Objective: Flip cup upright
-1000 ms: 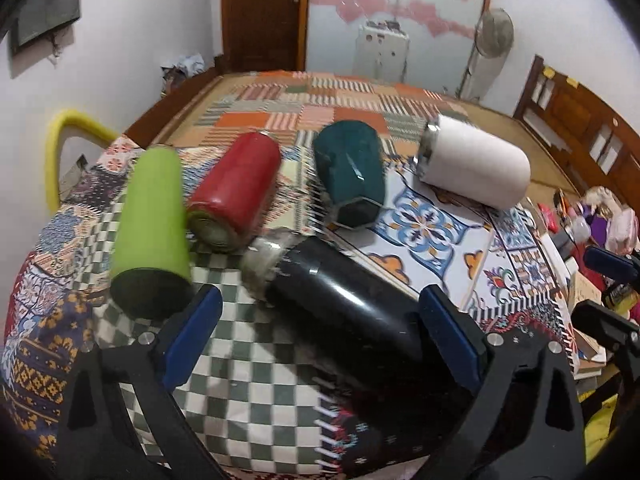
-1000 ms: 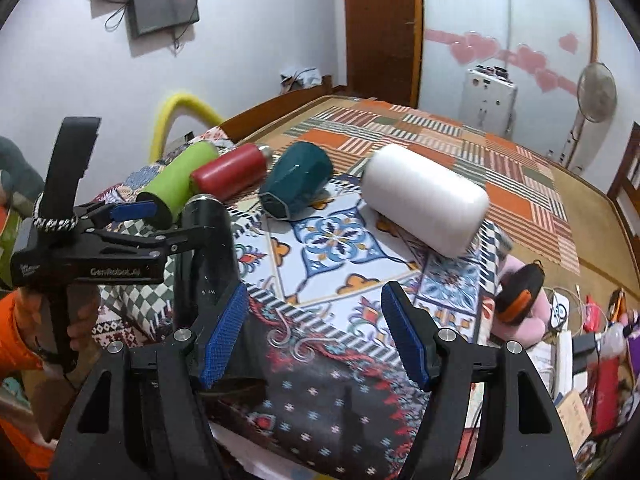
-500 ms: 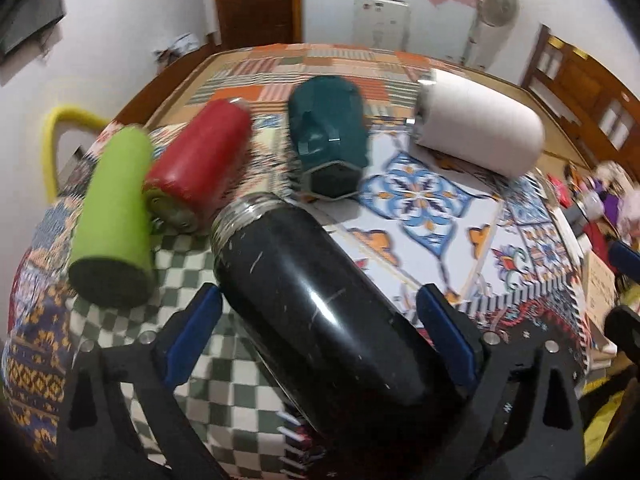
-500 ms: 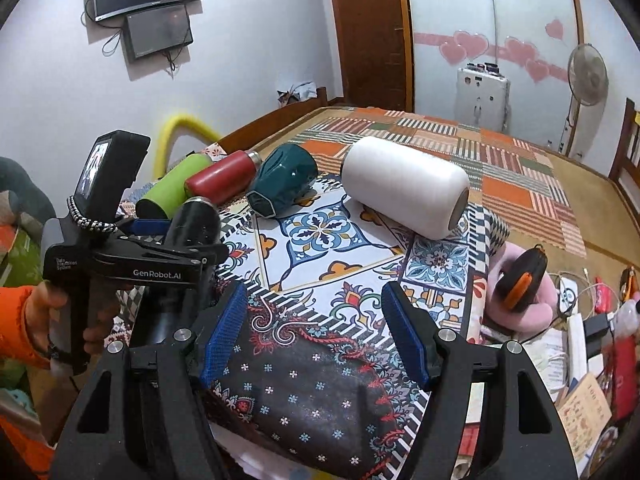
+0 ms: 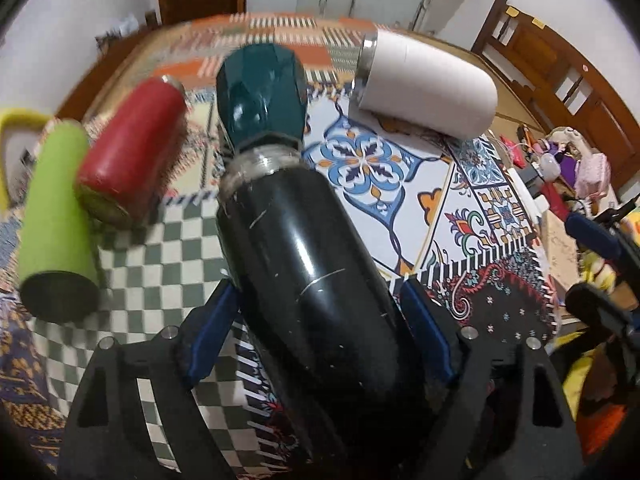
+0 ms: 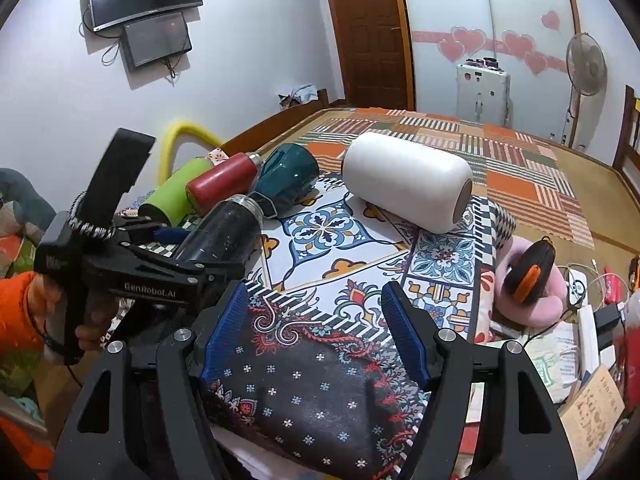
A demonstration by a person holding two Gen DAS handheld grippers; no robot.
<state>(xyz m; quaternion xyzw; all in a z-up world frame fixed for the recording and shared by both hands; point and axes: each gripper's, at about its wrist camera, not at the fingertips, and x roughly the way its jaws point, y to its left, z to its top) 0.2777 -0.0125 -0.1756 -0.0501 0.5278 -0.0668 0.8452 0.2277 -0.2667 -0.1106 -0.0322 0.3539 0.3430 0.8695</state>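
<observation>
My left gripper [image 5: 320, 332] is shut on a glossy black bottle [image 5: 304, 264], its blue pads against both sides near the base. The bottle's threaded mouth points away from me and is tilted up off the cloth; it also shows in the right wrist view [image 6: 224, 232]. Lying on their sides on the patterned cloth are a lime green cup [image 5: 56, 216], a red bottle [image 5: 132, 152], a dark teal faceted cup [image 5: 260, 92] and a large white tumbler [image 5: 424, 84]. My right gripper [image 6: 316, 332] is open and empty above the cloth's near edge.
The table's patterned cloth [image 6: 320, 272] ends at the right, where a pink cushion with black and orange earmuffs [image 6: 528, 276], cables and papers lie. A yellow chair back [image 6: 180, 140] stands behind the cups. A fan [image 6: 586, 64] stands by the far wall.
My left gripper has moved in around the black bottle and closed on it, and the bottle's mouth end has lifted. My right gripper has stayed open and drifted slightly.
</observation>
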